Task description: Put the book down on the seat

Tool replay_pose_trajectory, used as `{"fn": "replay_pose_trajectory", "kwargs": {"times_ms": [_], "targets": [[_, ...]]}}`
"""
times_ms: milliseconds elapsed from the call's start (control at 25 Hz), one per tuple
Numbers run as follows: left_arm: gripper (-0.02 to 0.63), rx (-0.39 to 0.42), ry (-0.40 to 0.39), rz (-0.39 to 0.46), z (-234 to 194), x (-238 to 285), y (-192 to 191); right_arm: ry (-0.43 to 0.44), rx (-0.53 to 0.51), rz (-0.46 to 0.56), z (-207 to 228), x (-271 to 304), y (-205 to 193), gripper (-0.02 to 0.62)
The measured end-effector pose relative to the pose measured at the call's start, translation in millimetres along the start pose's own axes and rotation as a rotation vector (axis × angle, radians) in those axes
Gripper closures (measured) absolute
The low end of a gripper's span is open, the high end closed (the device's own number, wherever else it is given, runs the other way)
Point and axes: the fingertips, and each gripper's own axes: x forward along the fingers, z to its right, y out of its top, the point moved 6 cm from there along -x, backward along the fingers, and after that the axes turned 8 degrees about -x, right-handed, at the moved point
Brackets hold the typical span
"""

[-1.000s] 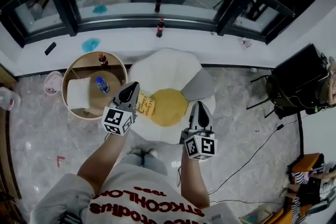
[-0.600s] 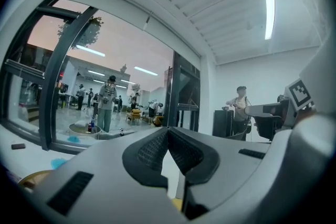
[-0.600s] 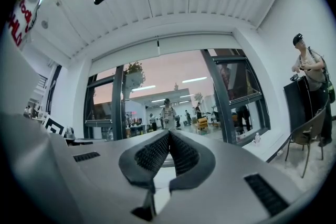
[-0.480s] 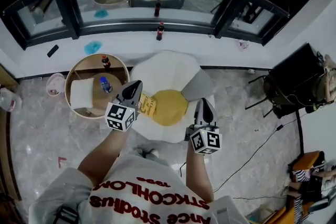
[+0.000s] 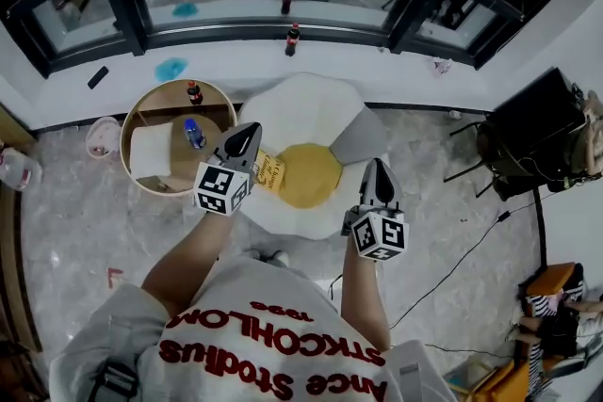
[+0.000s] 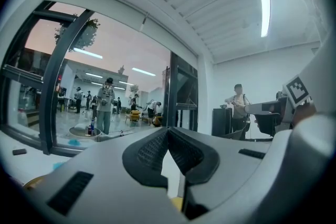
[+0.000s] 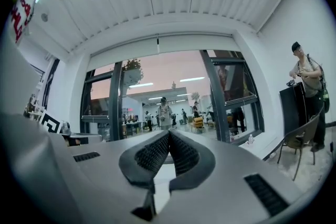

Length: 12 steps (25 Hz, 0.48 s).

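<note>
head view: book (image 5: pixel 270 172) diagonal on seat (image 5: pixel 311 108)

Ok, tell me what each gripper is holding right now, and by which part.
Nothing. The left gripper and right gripper both have their jaws together and empty; the book lies on the seat.

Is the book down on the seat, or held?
On the seat: the book lies beside the yellow cushion, and the left gripper is shut, empty.

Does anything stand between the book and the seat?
Nothing visible does: the yellow printed book appears to lie already on the white armchair's seat, beside the round yellow cushion. The left gripper has its jaws shut, empty.
</note>
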Motion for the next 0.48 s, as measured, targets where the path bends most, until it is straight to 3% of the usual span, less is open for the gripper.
{"fn": "replay_pose_trajectory", "kwargs": {"times_ms": [480], "targets": [[0.591, -0.005, 0.003, 0.006, 8.5, 2.3, -3.1, -0.002, 0.0, 0.006, 10.1, -5.6, 3.0, 0.572]]}}
